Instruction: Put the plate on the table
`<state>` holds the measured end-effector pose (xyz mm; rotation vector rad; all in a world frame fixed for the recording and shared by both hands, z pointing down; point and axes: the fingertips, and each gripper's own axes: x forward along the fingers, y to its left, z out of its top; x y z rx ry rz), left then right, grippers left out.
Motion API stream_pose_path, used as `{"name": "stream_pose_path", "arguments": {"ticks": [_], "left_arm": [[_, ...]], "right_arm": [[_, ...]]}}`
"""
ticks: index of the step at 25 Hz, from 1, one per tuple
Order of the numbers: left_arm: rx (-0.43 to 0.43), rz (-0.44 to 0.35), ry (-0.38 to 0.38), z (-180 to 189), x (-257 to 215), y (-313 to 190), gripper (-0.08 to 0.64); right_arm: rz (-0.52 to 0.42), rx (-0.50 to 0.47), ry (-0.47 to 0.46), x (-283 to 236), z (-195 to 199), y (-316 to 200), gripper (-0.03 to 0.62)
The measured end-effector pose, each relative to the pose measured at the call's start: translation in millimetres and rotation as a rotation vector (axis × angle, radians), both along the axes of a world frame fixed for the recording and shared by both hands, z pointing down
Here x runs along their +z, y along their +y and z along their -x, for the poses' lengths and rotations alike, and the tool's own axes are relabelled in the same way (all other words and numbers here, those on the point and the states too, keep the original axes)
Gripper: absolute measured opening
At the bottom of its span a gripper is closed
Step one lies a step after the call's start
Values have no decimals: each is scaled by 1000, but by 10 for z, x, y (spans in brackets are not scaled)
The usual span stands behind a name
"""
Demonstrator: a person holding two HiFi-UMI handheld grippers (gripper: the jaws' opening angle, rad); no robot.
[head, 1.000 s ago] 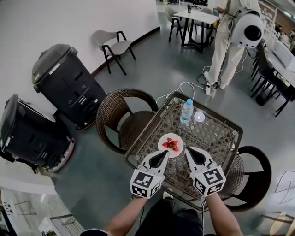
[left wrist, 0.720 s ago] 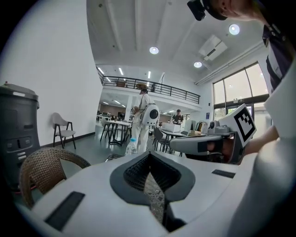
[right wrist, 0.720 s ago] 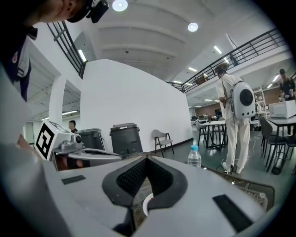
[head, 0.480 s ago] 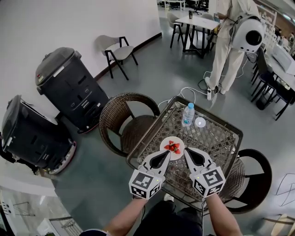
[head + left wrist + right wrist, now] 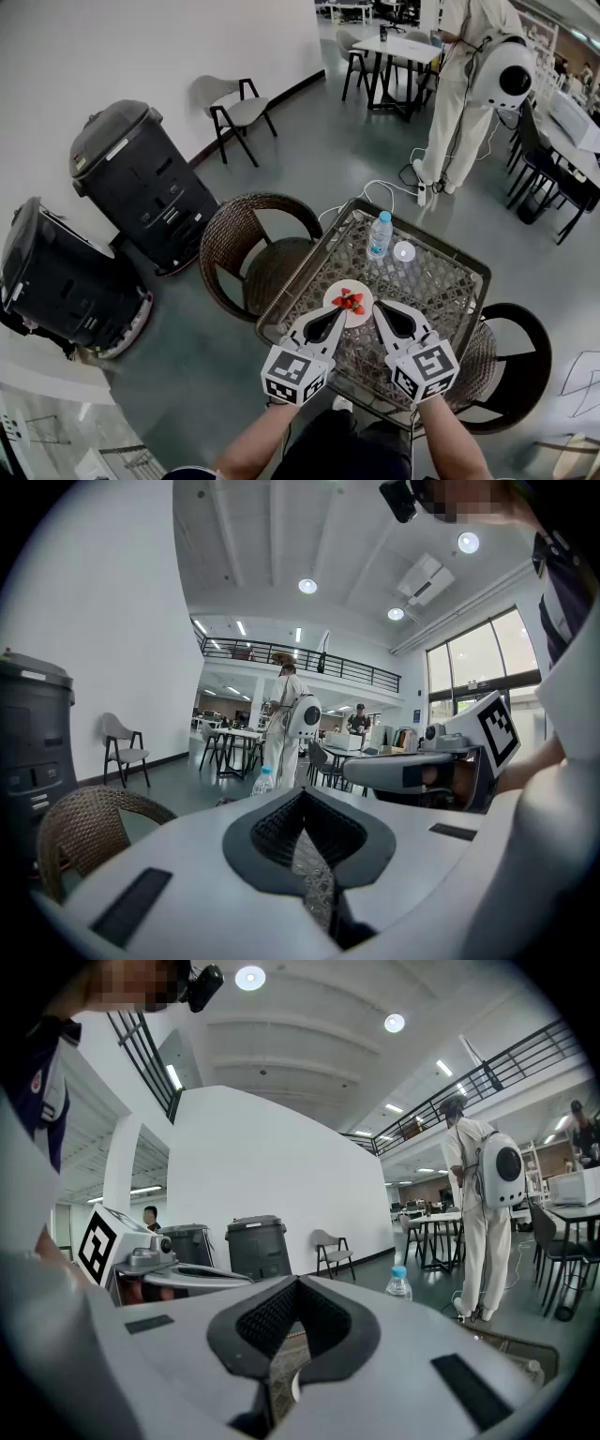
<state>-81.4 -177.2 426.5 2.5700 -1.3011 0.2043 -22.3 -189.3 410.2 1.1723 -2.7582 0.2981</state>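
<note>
- My left gripper [image 5: 338,314], low centre of the head view, has its jaws pressed together, empty.
- My right gripper [image 5: 380,308] beside it is likewise closed on nothing.
- The plate [image 5: 335,299] of strawberries [image 5: 352,301] rests on the wicker table [image 5: 441,281], just beyond both tips.

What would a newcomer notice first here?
The white plate of red fruit on the woven table, just ahead of the left hand-held gripper and right hand-held gripper, both shut. Then a water bottle at the table's far side, and two dark bins by the left wall.
</note>
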Motion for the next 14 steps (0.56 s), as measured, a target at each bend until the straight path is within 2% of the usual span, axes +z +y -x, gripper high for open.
{"name": "stream_pose_path", "arguments": {"ticks": [14], "left_arm": [[8,-11,-1,-38,-48,58,8]], "right_arm": [[-15,-2,-3,-62,-33,68,5]]}}
